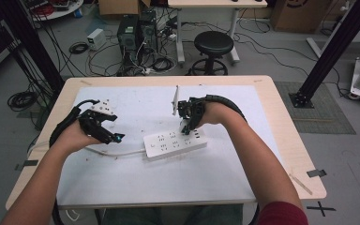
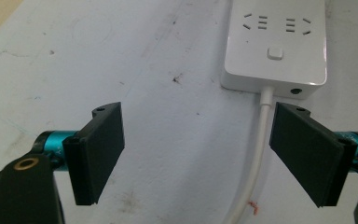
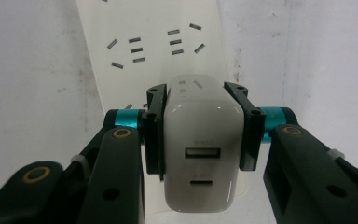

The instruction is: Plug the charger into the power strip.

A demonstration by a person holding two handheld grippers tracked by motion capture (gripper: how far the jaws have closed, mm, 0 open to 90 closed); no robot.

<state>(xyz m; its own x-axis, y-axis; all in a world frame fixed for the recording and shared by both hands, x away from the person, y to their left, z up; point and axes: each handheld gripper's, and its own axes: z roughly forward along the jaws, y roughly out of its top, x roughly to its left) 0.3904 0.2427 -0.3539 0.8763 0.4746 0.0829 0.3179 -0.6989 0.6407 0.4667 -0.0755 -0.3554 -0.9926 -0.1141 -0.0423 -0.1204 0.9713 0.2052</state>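
Right claw (image 3: 203, 133) is clamped on a white USB charger (image 3: 203, 154), one black jaw pressed flat against each side of its body. In the right gripper view the charger's end face points at the camera, with a rectangular USB socket above a smaller oval port, and the power strip (image 3: 154, 46) lies directly beyond it, its rows of slots visible past the charger's top. From the high view this claw (image 1: 186, 123) points down over the right half of the strip, the charger at or just above the strip's face; whether its prongs are seated cannot be told.

Largest of all is the worktop (image 1: 281, 117), a pale wood slab covered over most of its top by a scuffed white mat (image 1: 136, 178). On the mat, near the middle, lies the white power strip (image 1: 174, 143), set at a slight angle with its right end farther from the person. Its white cable (image 1: 122, 153) leaves the left end and runs leftward along the mat.

Left claw (image 2: 196, 149) is spread wide and grips nothing. In the left gripper view its two black pads (image 2: 100, 149) stand well apart above the mat, with the cable (image 2: 256, 154) passing between them close to the right-hand one, and the strip's switch end (image 2: 276, 46) lies just ahead. Seen from above, this claw (image 1: 115, 136) hovers left of the strip, near the cable, aimed toward it
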